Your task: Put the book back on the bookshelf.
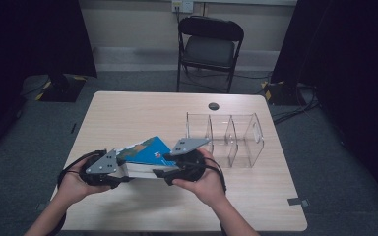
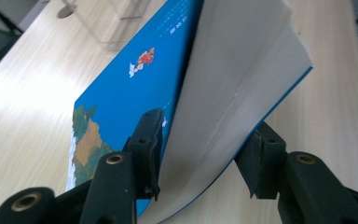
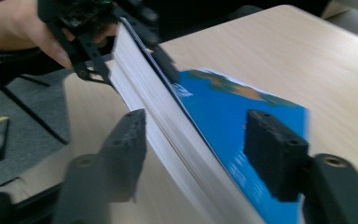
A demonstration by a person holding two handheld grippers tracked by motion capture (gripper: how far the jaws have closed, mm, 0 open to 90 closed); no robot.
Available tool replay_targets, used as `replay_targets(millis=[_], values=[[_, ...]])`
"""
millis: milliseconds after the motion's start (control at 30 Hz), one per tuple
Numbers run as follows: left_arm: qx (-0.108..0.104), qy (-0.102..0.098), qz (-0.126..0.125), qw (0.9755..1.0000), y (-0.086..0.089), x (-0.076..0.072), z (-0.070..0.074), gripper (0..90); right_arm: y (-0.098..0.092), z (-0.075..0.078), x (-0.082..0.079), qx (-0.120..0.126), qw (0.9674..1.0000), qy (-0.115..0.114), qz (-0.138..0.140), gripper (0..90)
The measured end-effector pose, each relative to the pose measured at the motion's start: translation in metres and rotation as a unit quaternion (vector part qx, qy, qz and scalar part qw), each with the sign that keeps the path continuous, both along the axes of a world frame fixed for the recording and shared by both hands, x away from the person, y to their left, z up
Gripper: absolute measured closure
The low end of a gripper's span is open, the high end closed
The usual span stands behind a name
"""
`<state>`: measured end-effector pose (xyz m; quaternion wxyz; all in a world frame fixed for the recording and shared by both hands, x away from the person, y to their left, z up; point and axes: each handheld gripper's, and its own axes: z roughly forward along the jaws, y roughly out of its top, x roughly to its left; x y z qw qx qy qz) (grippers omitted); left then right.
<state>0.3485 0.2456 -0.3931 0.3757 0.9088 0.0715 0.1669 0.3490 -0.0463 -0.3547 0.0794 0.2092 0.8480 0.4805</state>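
A thick book with a blue cover (image 1: 147, 149) is held tilted above the near part of the wooden table (image 1: 142, 113), spine side low. My left gripper (image 1: 122, 177) is shut on its left end: in the left gripper view the gripper (image 2: 205, 158) has one pad on the blue cover (image 2: 135, 93) and the other under the back. My right gripper (image 1: 161, 172) stands at the book's right end. Its jaws (image 3: 198, 154) straddle the page block (image 3: 168, 135) with a gap on each side, so they are open.
A clear acrylic divider rack (image 1: 226, 137) stands on the table just right of the book. A round dark grommet (image 1: 213, 106) sits near the far edge. A black folding chair (image 1: 209, 46) stands behind the table. Cables lie on the grey floor at right.
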Motion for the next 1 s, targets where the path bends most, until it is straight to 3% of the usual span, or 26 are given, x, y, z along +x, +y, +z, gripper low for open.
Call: replay_targets(millis=[33, 67, 133, 167, 333, 500, 600, 667, 733, 833, 900, 1000], values=[[0.0, 0.0, 0.0, 1.0, 0.0, 0.0, 0.0, 55.3, 0.0, 0.0, 0.0, 0.0, 1.0, 0.0, 0.0, 36.4], [0.001, 0.0, 0.005, 1.0, 0.001, 0.0, 0.001, 55.7, -0.01, -0.003, 0.0, -0.006, 0.9995, -0.03, -0.011, 30.1], [-0.011, 0.002, 0.014, 0.9998, 0.005, 0.001, 0.002, 55.8, -0.016, -0.008, 0.0, -0.006, 0.9994, -0.028, -0.016, 28.6], [-0.017, 0.001, 0.015, 0.9997, 0.006, 0.001, 0.003, 56.0, -0.024, -0.016, 0.001, -0.01, 0.9996, -0.013, -0.025, 27.8], [-0.026, 0.003, 0.019, 0.9995, 0.006, 0.001, 0.007, 57.3, -0.039, -0.051, 0.001, -0.017, 0.9983, 0.008, -0.055, 24.7], [-0.014, 0.003, 0.017, 0.9997, 0.002, 0.001, 0.011, 57.8, -0.029, -0.073, 0.003, -0.037, 0.9968, -0.018, -0.069, 26.9], [-0.006, 0.007, 0.013, 0.9999, 0.001, 0.0, 0.016, 58.1, -0.022, -0.081, 0.008, -0.037, 0.9959, -0.025, -0.079, 28.9], [-0.013, 0.005, 0.013, 0.9998, 0.0, 0.0, 0.017, 58.5, -0.02, -0.083, 0.01, -0.037, 0.9958, -0.025, -0.08, 29.7], [-0.014, 0.01, 0.008, 0.9998, 0.001, -0.001, 0.019, 58.6, -0.016, -0.085, 0.014, -0.021, 0.9964, -0.029, -0.077, 38.1], [-0.029, 0.016, 0.011, 0.9994, 0.004, -0.003, 0.023, 59.2, -0.011, -0.084, 0.018, 0.001, 0.9962, -0.029, -0.082, 38.8], [-0.036, 0.018, 0.015, 0.9991, 0.007, -0.003, 0.025, 59.3, -0.009, -0.082, 0.019, 0.016, 0.997, -0.023, -0.072, 48.3], [-0.04, 0.019, 0.015, 0.9989, 0.009, -0.004, 0.025, 59.4, -0.006, -0.079, 0.019, 0.017, 0.9975, -0.023, -0.065, 48.4]])
